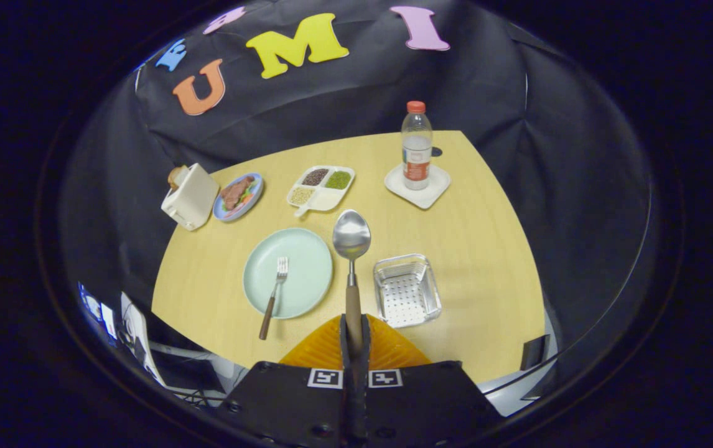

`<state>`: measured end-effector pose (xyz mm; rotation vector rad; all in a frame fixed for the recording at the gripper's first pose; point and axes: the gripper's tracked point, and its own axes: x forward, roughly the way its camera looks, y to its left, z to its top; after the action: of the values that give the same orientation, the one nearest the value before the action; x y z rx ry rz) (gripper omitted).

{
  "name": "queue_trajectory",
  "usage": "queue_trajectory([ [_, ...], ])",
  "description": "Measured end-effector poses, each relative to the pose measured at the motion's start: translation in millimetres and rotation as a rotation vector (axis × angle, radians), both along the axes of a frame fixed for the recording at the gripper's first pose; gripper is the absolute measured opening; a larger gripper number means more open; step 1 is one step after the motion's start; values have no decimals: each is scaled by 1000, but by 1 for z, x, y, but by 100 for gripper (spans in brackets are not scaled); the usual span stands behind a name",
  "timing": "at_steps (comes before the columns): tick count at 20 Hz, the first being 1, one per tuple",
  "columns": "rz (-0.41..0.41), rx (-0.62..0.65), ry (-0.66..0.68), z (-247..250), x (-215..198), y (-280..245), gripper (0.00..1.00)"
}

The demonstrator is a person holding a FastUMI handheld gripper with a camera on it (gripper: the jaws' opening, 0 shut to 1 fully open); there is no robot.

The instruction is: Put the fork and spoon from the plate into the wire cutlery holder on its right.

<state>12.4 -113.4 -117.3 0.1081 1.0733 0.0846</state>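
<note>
My gripper [354, 326] is shut on the wooden handle of the spoon [351, 239], which stands out ahead of the fingers, bowl forward, lifted high above the table. Below, the pale green plate [307, 249] lies to the left of the spoon, and the fork [274, 295] with a wooden handle rests on it, its handle hanging over the plate's near rim. The metal cutlery holder [407, 289] is a perforated rectangular basket, just right of the plate and right of the held spoon.
On the wooden table [475, 249] farther back: a white toaster [190, 196] with bread, a blue plate of food [238, 196], a divided white tray of grains [321, 186], and a water bottle [417, 146] on a white coaster. The table's near edge lies under the fingers.
</note>
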Motion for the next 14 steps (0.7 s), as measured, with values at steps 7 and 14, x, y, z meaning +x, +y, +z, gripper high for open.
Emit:
queue_trajectory([
  [7, -26, 5, 141, -31, -18, -30, 0],
  [14, -80, 35, 211, -47, -31, -34, 1],
])
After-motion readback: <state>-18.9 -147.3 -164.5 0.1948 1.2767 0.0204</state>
